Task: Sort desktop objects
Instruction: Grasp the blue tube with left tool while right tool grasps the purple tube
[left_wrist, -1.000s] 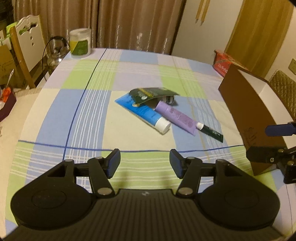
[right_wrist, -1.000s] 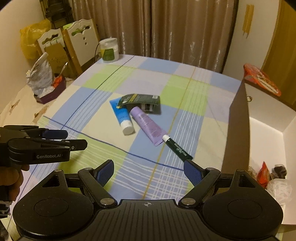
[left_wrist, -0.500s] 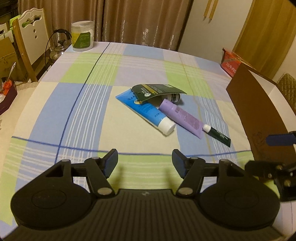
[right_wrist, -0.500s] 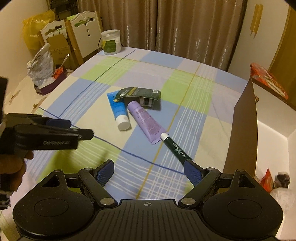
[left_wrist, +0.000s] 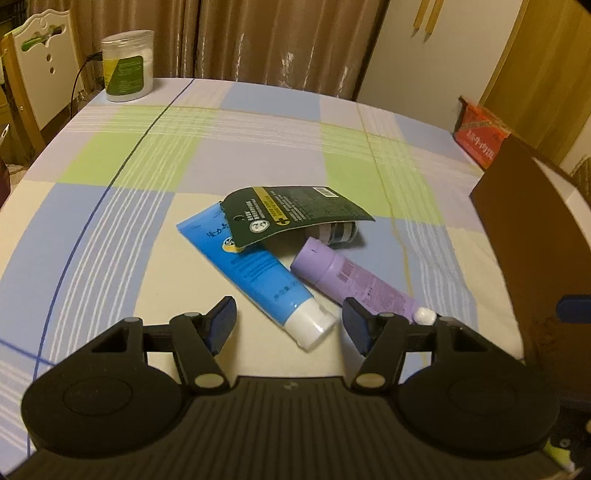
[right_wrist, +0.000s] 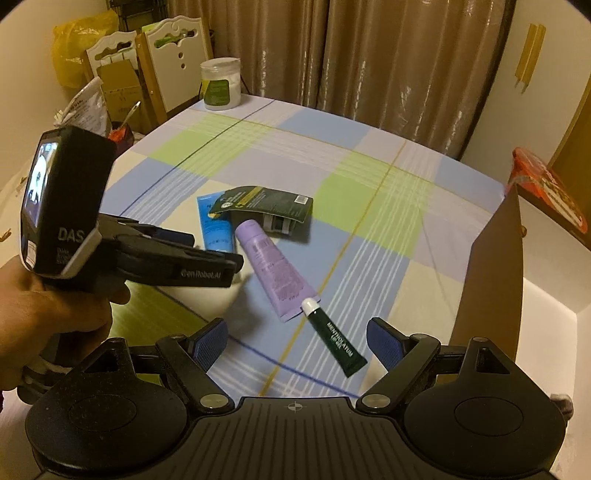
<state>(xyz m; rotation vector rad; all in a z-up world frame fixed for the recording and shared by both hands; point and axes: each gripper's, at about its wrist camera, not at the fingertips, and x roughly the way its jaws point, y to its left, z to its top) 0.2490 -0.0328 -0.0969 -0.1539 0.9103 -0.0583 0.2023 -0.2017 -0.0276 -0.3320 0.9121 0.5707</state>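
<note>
The left gripper (left_wrist: 288, 325) has its jaws half spread and closing, the blue tube (left_wrist: 258, 277) cap between them, untouched. The right gripper (right_wrist: 295, 343) has its jaws spread wide, empty, over the green tube (right_wrist: 334, 341), which lies beside the purple tube (right_wrist: 275, 269) on the worktop (right_wrist: 369, 192). Only the right view shows the hand (right_wrist: 48, 317).

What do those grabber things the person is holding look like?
Each hand-held gripper is black, with two round discs, a ribbed middle and blue ridged pads on its fingers. The left one's side reads "GenRobot.AI", with a small screen at its back.
</note>
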